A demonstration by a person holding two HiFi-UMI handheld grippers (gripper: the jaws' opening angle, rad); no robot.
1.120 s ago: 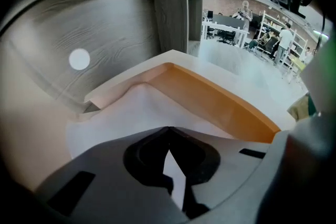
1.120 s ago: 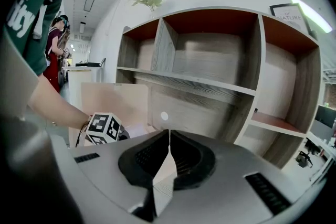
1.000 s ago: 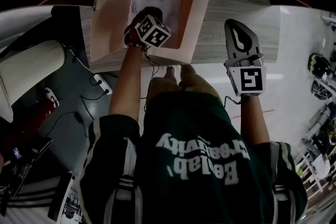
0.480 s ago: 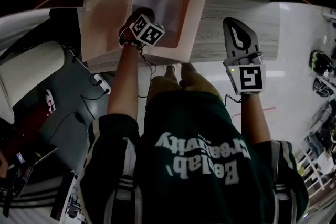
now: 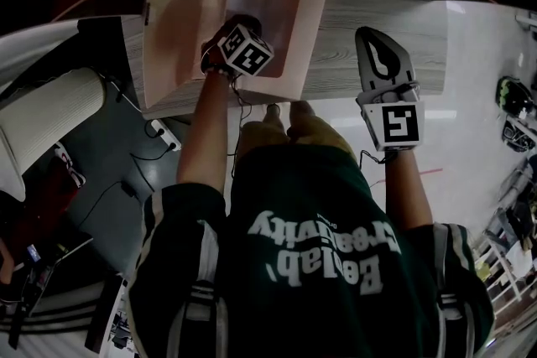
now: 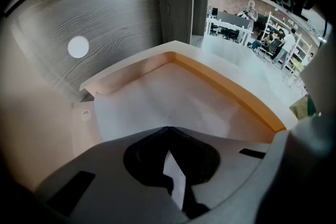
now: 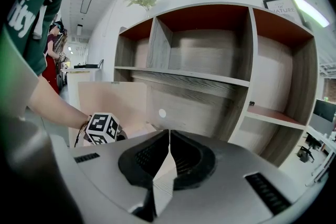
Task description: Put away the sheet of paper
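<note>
An open pink-beige box [image 5: 310, 29] lies on the wooden top, its lid [image 5: 172, 21] folded out to the left. Inside it rests a white sheet of paper [image 5: 267, 2], spread across the bottom [image 6: 157, 105] below the orange-edged wall [image 6: 231, 92]. My left gripper [image 5: 237, 23] points steeply down into the box, jaws shut [image 6: 169, 128], tips at or just above the sheet. Whether they pinch it I cannot tell. My right gripper [image 5: 374, 36] hovers over the wood to the box's right, shut [image 7: 169, 131] and holding nothing.
A grey wooden shelf unit [image 7: 210, 60] with several cubbies rises behind the wooden top [image 5: 386, 12]. A white chair [image 5: 42, 121] stands at the left, with a power strip [image 5: 161, 134] and cables on the floor beneath.
The left gripper drifted a little left, then back right and lower into the box. The sheet, rumpled a second ago, now lies flatter. The right gripper has kept still.
</note>
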